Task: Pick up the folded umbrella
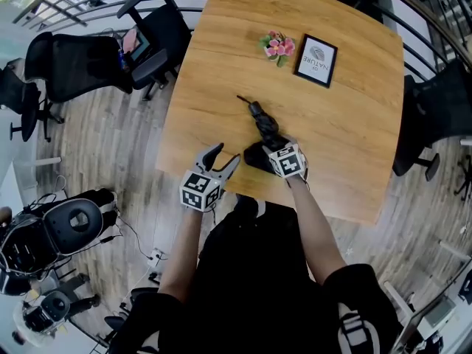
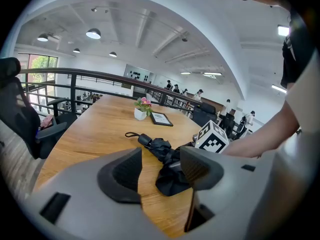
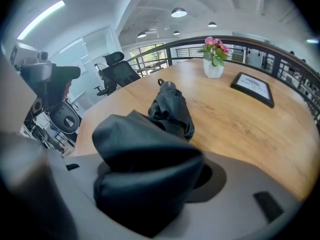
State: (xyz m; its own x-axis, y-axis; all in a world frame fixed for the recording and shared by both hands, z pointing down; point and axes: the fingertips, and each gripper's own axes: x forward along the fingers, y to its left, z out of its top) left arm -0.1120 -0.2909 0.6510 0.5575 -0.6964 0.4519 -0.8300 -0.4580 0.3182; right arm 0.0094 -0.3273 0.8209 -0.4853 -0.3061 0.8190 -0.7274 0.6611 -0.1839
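The folded black umbrella (image 1: 264, 127) lies on the wooden table (image 1: 214, 72), its strap end pointing away from me and its loose fabric bunched at the near end. My right gripper (image 1: 268, 153) is on that near end. In the right gripper view the bunched fabric (image 3: 145, 169) fills the space between the jaws, which are shut on it, and the rest of the umbrella (image 3: 172, 109) stretches ahead. My left gripper (image 1: 221, 159) hovers open just to the left with nothing between its fingers. In the left gripper view the umbrella (image 2: 160, 149) shows beyond the left gripper (image 2: 160, 161).
A small pot of pink flowers (image 1: 278, 47) and a framed picture (image 1: 316, 60) stand at the table's far side. Black office chairs (image 1: 151, 32) stand at the left and another (image 1: 435, 116) at the right. Dark equipment (image 1: 66, 227) lies on the floor at left.
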